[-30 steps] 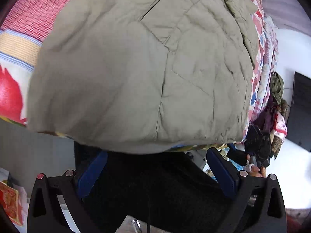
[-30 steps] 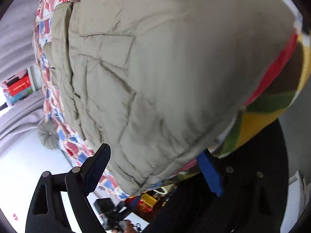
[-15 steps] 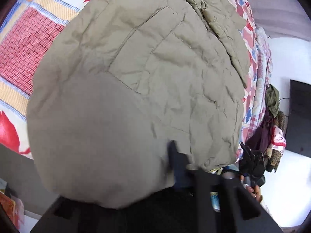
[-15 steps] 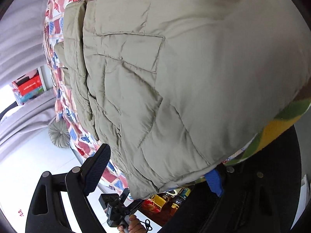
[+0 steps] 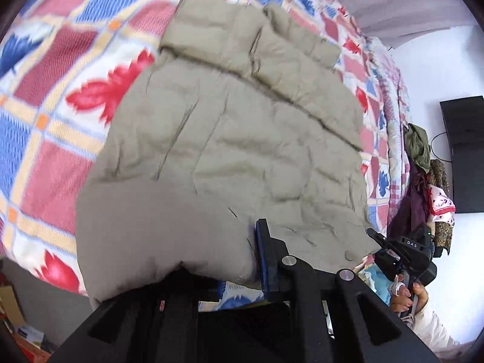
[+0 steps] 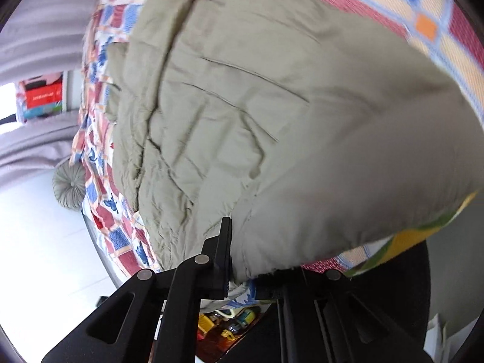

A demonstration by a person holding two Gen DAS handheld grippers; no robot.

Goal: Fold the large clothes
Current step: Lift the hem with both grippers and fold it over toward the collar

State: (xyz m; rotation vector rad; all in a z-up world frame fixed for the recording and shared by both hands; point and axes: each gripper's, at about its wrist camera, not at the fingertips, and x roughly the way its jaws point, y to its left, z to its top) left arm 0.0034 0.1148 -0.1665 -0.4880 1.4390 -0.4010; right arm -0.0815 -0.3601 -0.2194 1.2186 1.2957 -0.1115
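A khaki quilted padded jacket [image 5: 242, 139] lies on a bed with a red, blue and white patterned cover [image 5: 60, 90]. My left gripper [image 5: 217, 260] is shut on the jacket's near hem and lifts it off the bed. My right gripper [image 6: 242, 260] is shut on the near hem at the other corner of the jacket [image 6: 272, 121], which bulges up over the fingers. The right gripper also shows at the right of the left wrist view [image 5: 402, 251], in a hand.
A pile of clothes [image 5: 423, 175] hangs past the bed's right side beside a black screen [image 5: 466, 151] on a white wall. A round grey cushion [image 6: 68, 186] lies on the pale floor [image 6: 39, 257]. Grey curtains [image 6: 36, 24] hang behind the bed.
Both grippers closed on the jacket's near hem and lifted it up and forward, so more of the bed cover and the jacket's far end now show.
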